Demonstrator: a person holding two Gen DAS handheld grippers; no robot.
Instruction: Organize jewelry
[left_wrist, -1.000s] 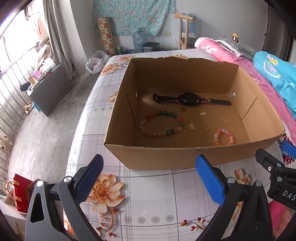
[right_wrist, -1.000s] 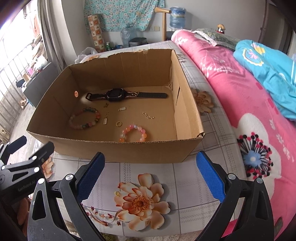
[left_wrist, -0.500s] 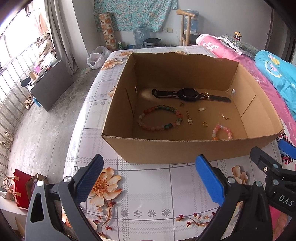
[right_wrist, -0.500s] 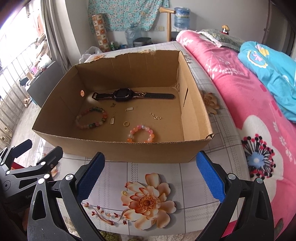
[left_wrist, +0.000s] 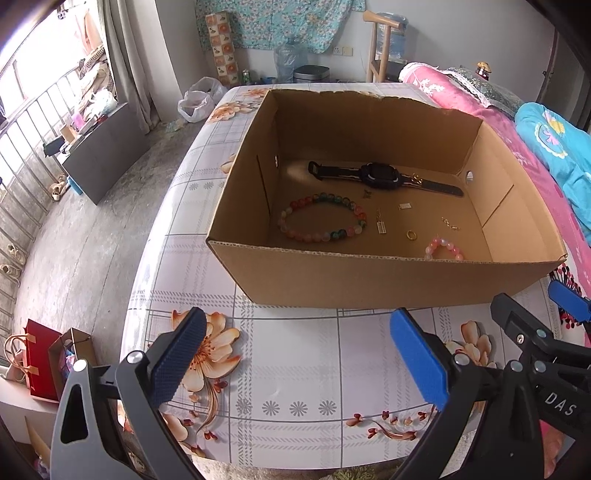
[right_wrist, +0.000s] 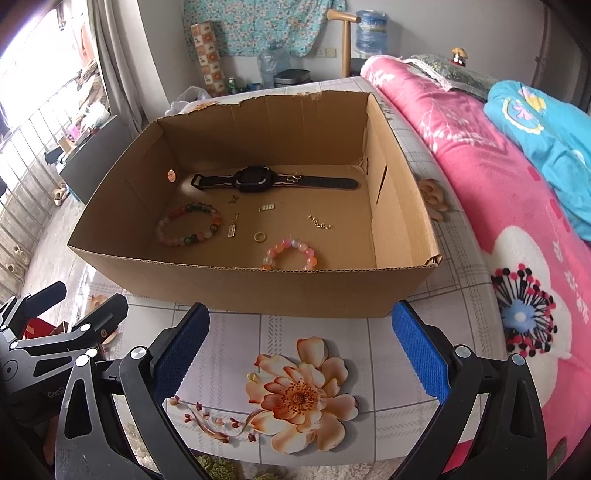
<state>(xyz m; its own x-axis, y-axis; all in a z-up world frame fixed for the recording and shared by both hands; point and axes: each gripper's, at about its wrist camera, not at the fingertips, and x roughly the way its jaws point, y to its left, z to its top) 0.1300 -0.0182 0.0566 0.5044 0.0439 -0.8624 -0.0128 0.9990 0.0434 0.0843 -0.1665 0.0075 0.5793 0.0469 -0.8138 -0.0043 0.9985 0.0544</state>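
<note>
Inside the open brown cardboard box on the floral-tiled tablecloth, I see the jewelry spread over the floor. Near the left wall lies the multicoloured beaded bracelet, then a small silver tag pendant, a gold ring and, against the near wall, the pink beaded bracelet. The black wristwatch stretches along the far wall. My left gripper and right gripper both hang before the box's near wall, jaws spread wide, holding nothing.
</note>
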